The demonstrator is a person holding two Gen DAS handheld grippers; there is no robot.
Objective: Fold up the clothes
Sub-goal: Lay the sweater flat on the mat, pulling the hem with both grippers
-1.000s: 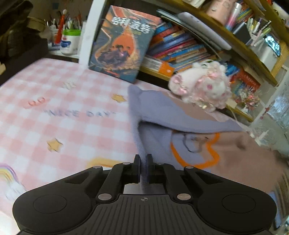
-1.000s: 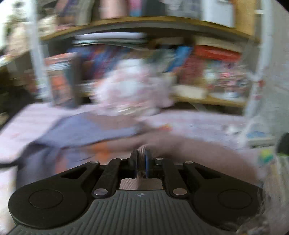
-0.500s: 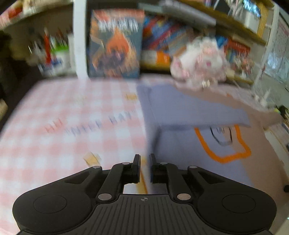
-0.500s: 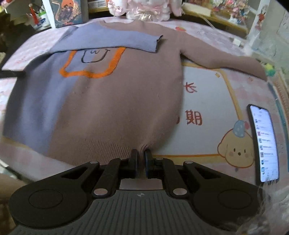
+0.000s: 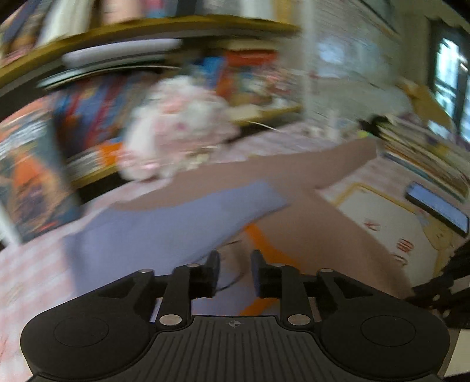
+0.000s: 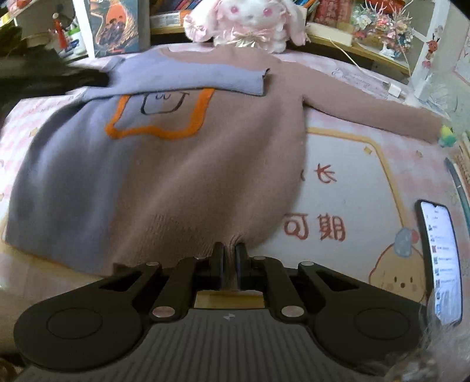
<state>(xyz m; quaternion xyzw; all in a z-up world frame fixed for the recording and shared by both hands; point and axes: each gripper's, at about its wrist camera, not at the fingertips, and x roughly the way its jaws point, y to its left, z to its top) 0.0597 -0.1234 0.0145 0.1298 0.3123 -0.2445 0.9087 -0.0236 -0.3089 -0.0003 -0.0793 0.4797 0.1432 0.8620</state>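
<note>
Left tongs (image 5: pixel 234 269): jaws have just been opening and now stand apart with nothing between them. A second ago they pinched the lilac sleeve (image 6: pixel 188 78); that sleeve is now released and lies folded across the chest of the sweater (image 6: pixel 176 164), over the top of the orange outline. The left view has swung from the checked mat toward the brown sleeve (image 6: pixel 370 117) side and is motion-blurred.

Right tongs (image 6: pixel 228 264): pressed together on the brown hem at its lower edge, as half a second ago.

Sweater lies flat, front up, on the pink mat (image 6: pixel 352 182) on the surface, collar toward the plush rabbit (image 6: pixel 249 17); phone (image 6: pixel 440 264) just to its right.

Judgement: first sleeve fold done. Brown sleeve, outstretched toward the right, not yet folded; body fold not begun.
</note>
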